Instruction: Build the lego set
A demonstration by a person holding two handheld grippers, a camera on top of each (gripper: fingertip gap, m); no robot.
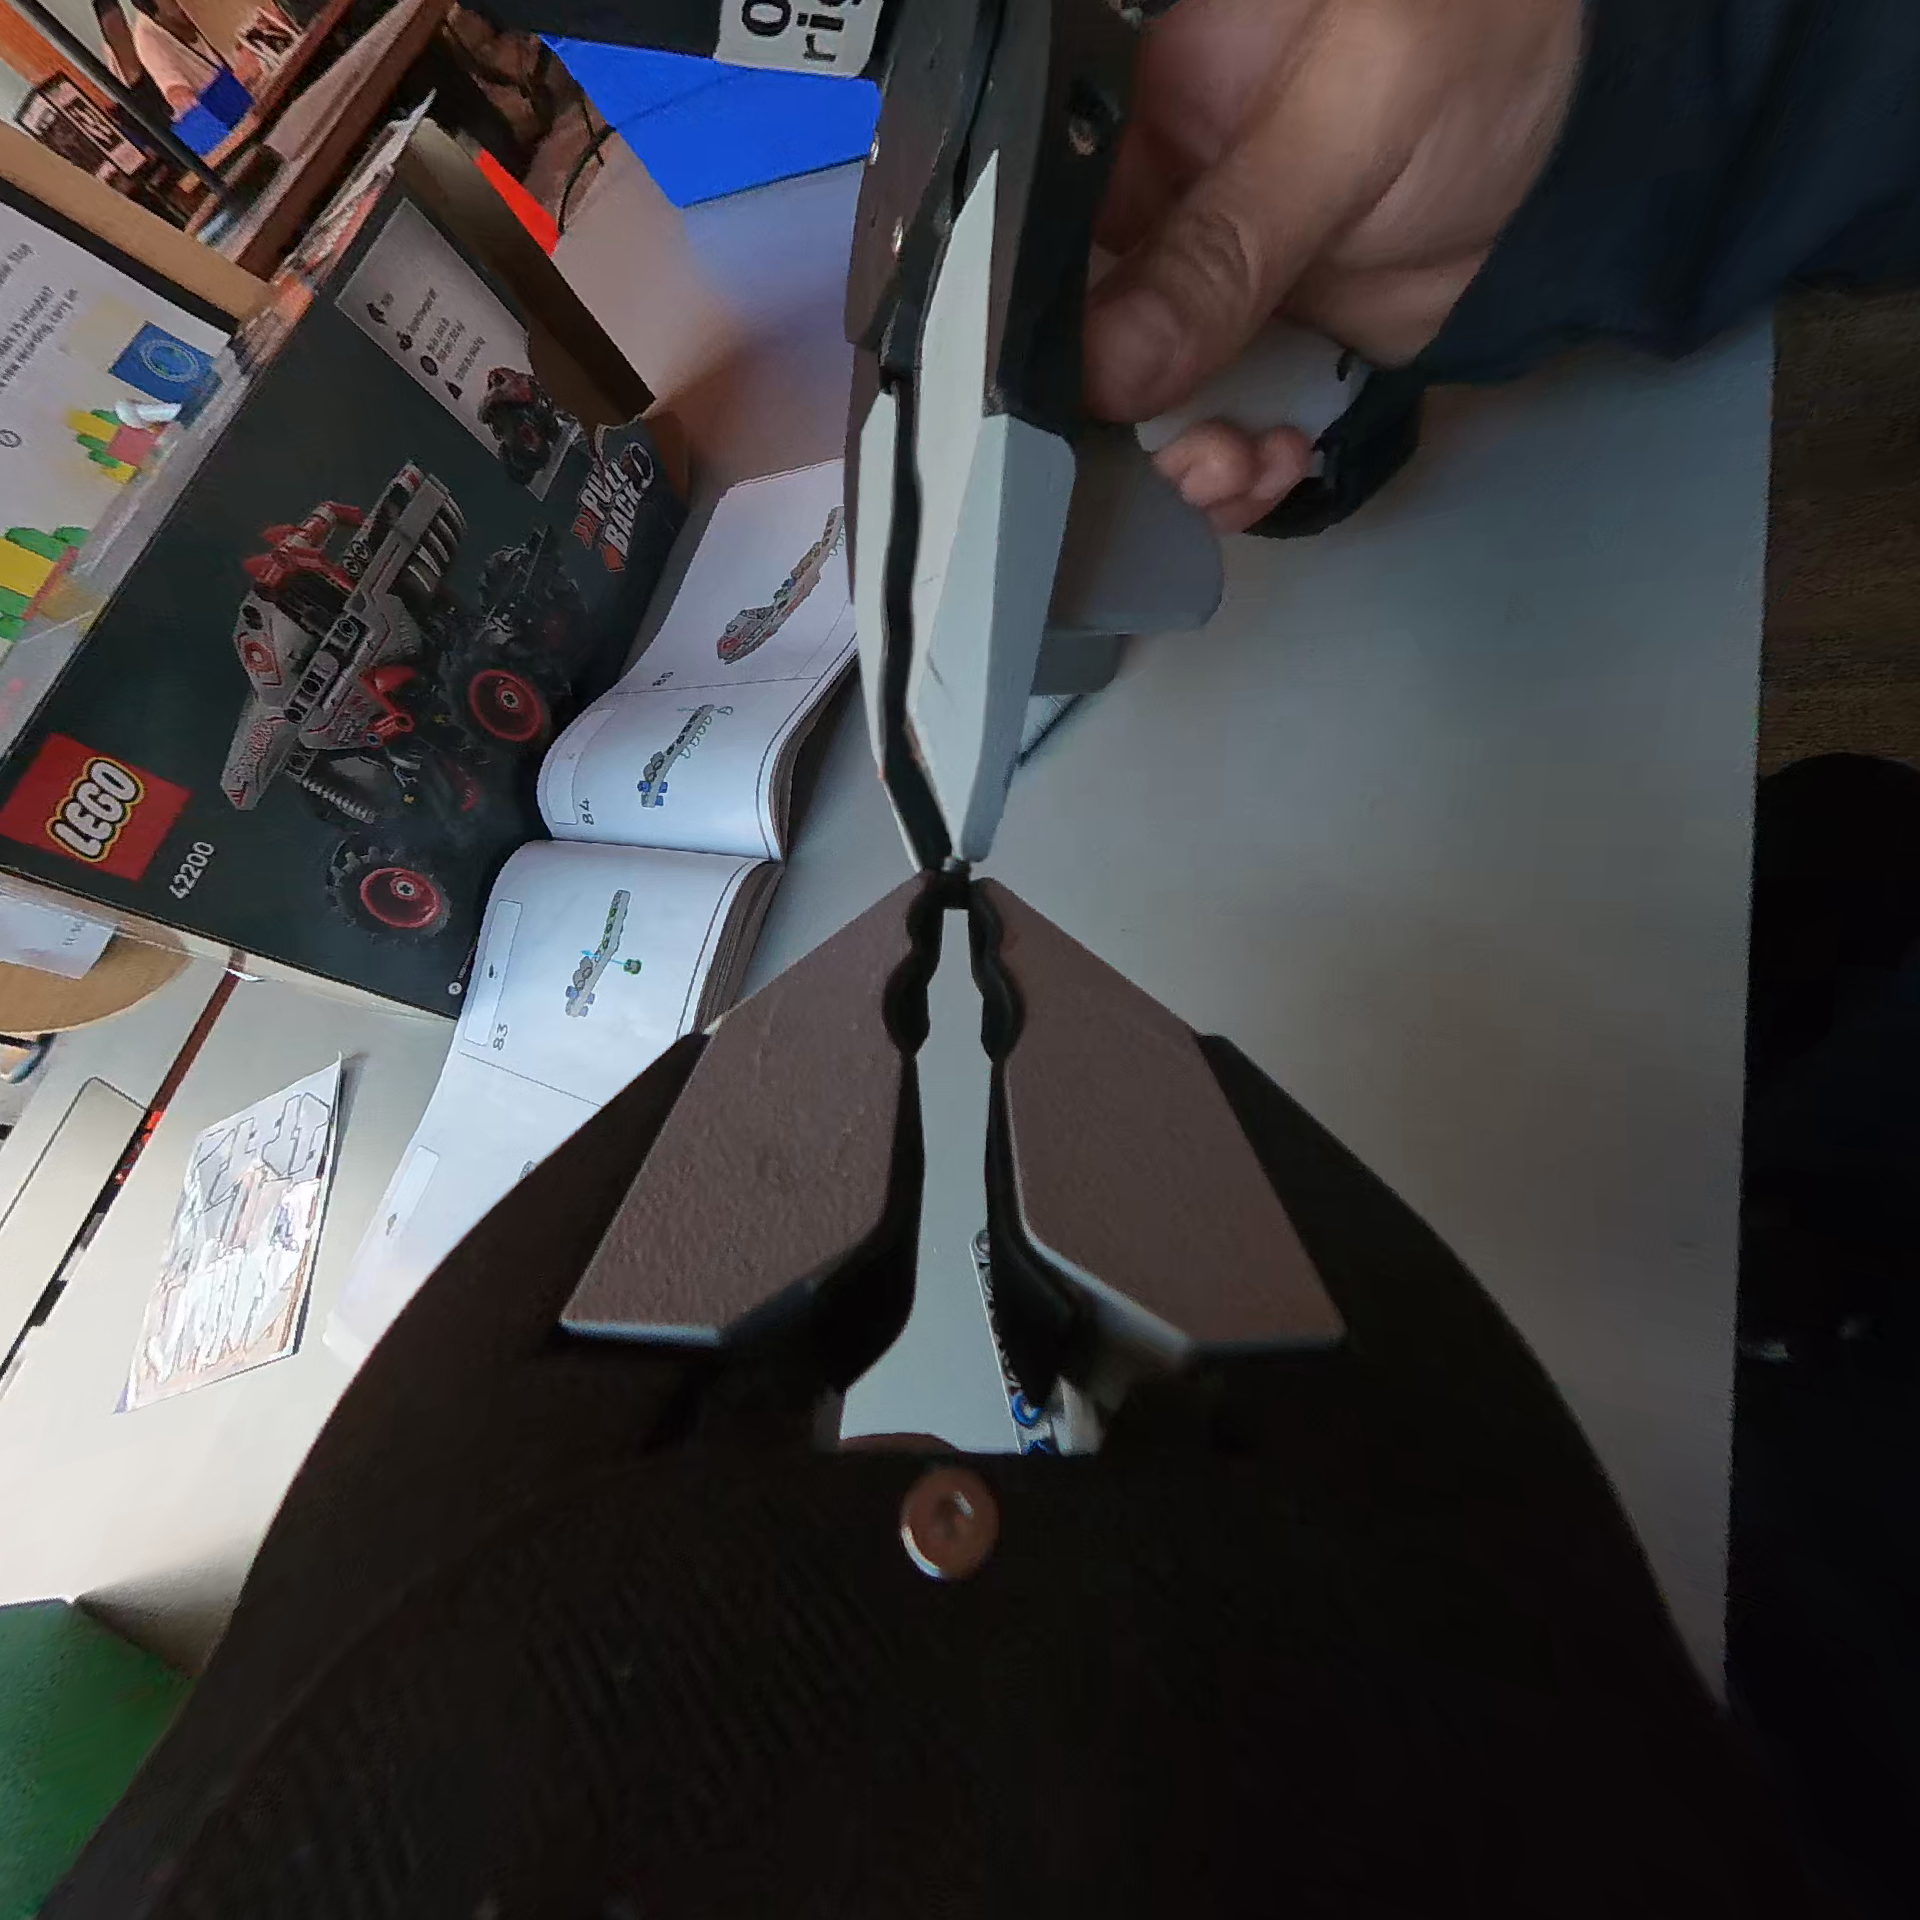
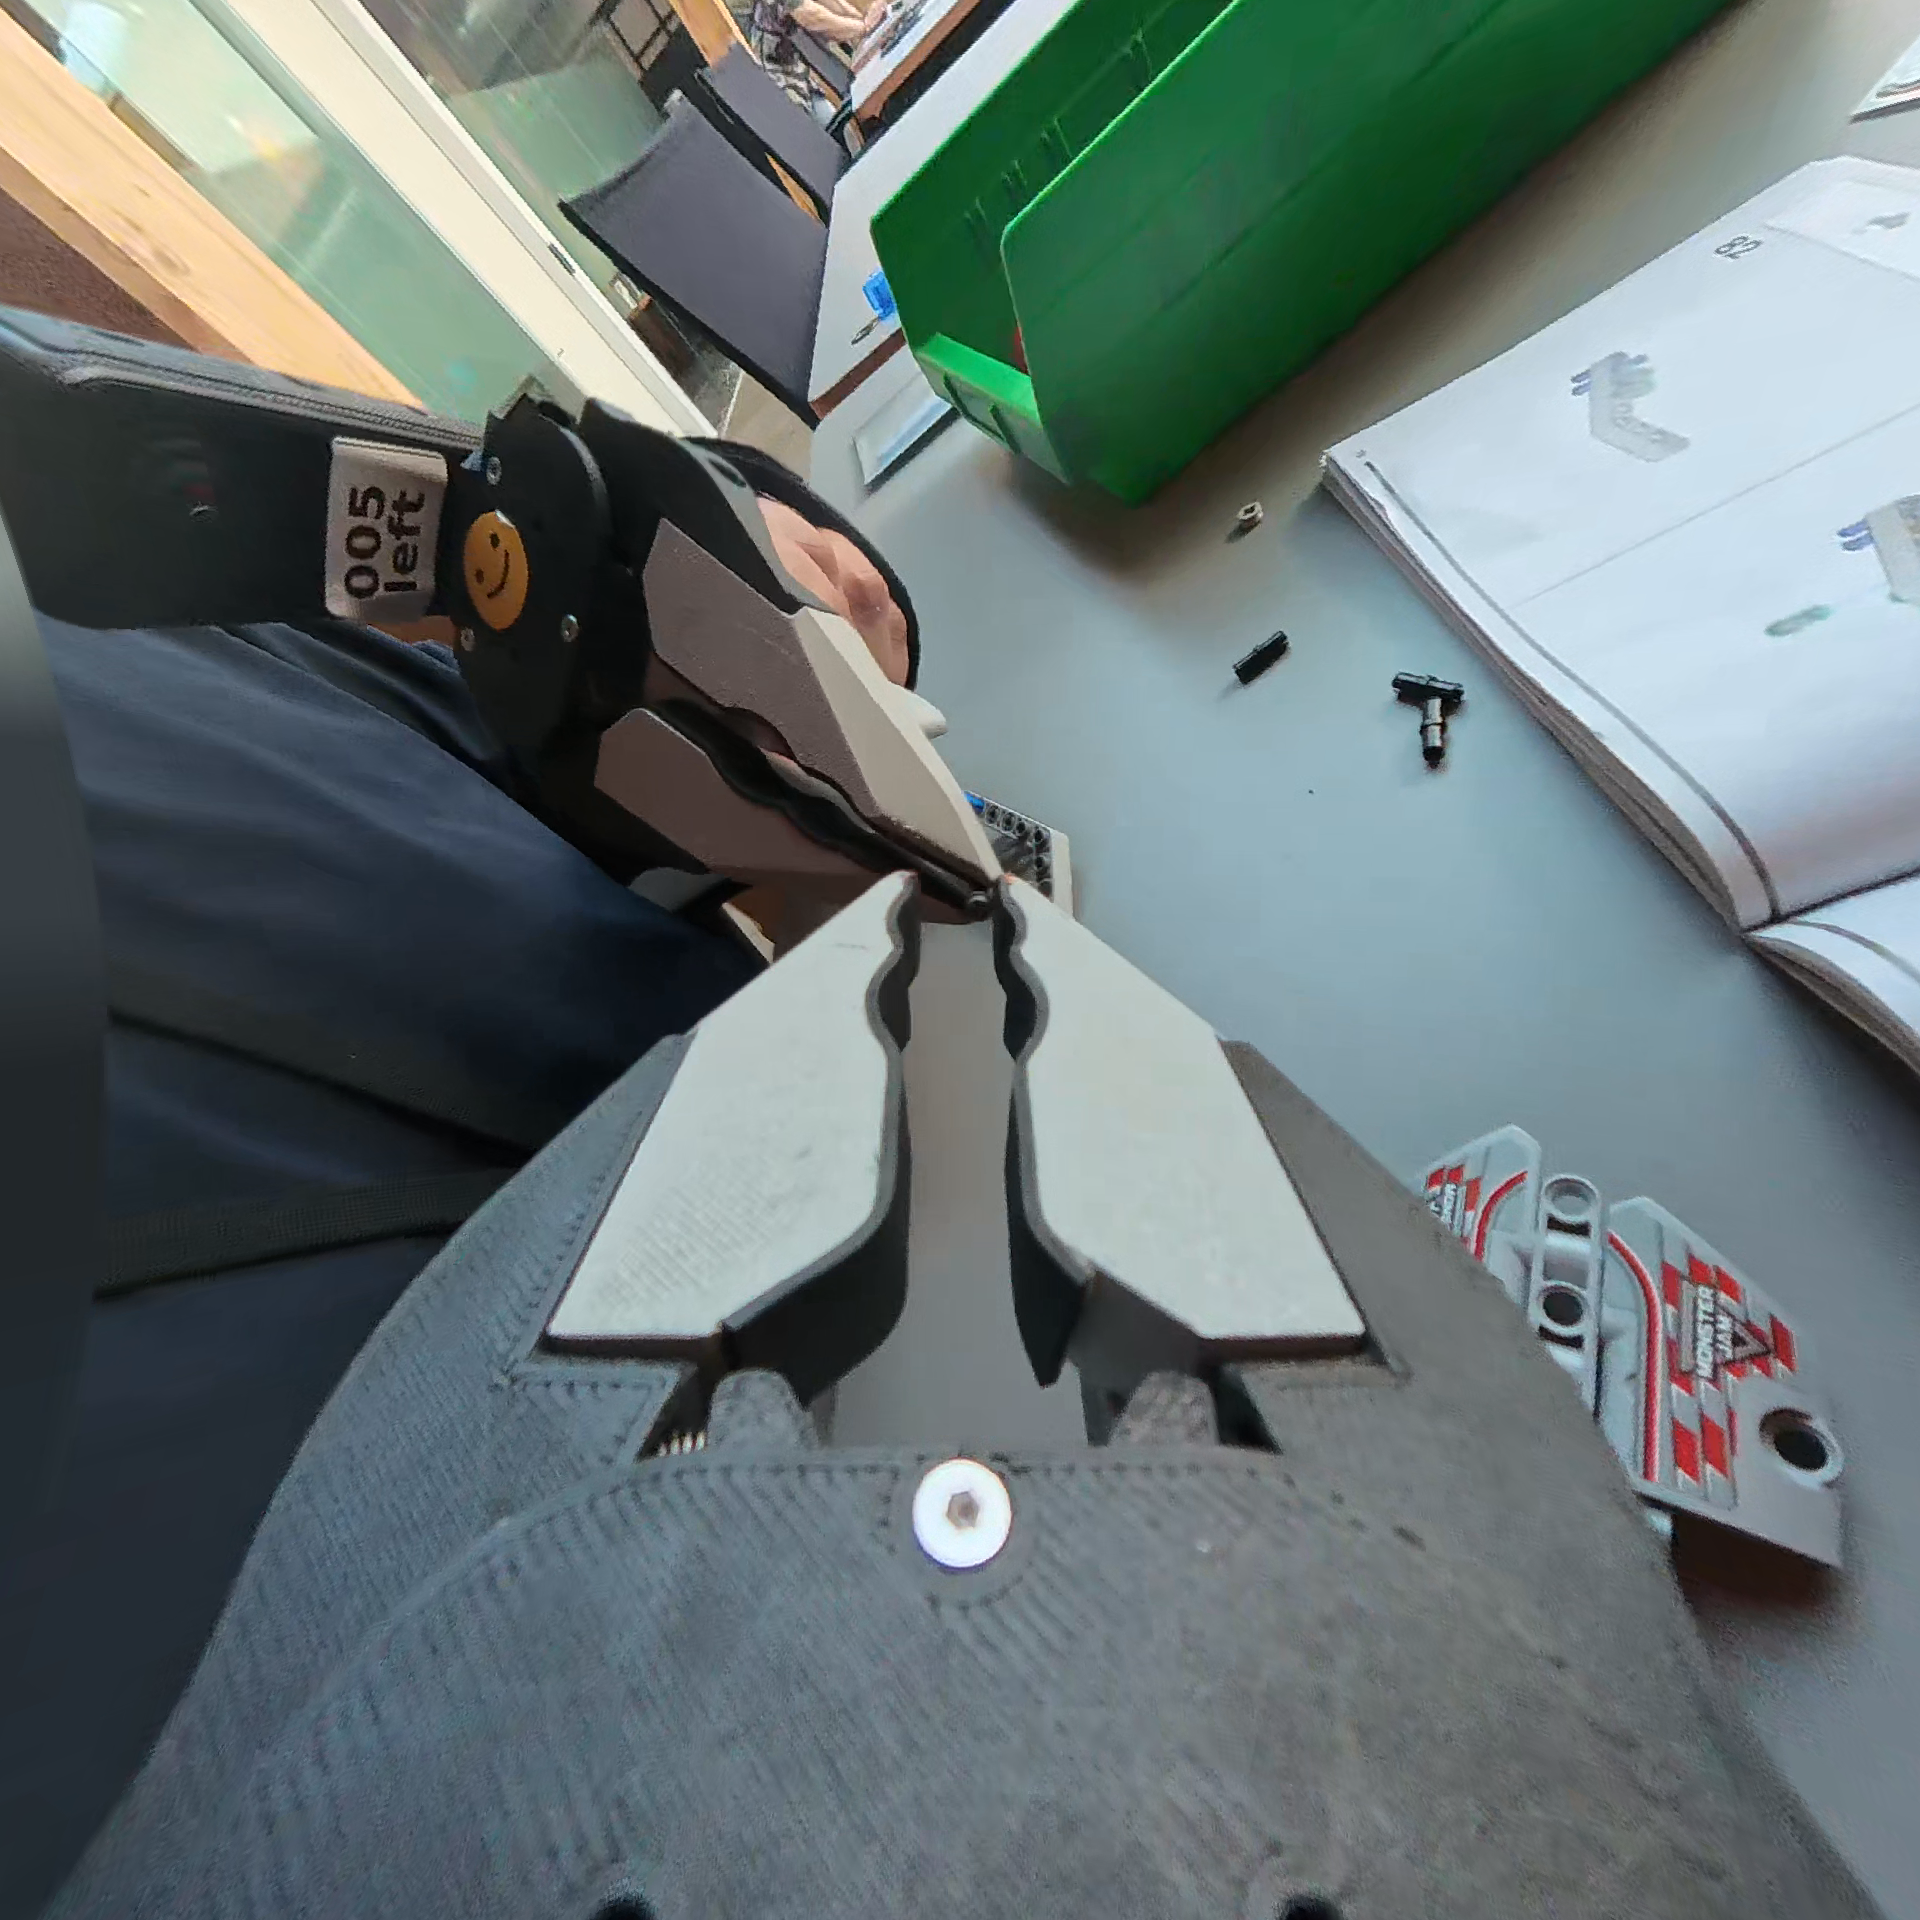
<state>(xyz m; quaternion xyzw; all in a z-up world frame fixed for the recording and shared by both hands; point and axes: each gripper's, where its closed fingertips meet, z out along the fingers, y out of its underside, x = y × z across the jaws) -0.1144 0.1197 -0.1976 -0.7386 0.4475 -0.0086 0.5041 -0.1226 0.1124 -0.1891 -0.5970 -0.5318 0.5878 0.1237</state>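
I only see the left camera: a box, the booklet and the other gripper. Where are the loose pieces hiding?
Observer: A black T-shaped piece and a short black pin lie on the table, beside the open booklet.
Operator: Is there anything bigger?
Observer: Yes, a grey panel with red stickers lies flat just beside the right gripper.
Operator: Any more tiny ones?
Observer: One small grey ring sits farther off, close to a green bin.
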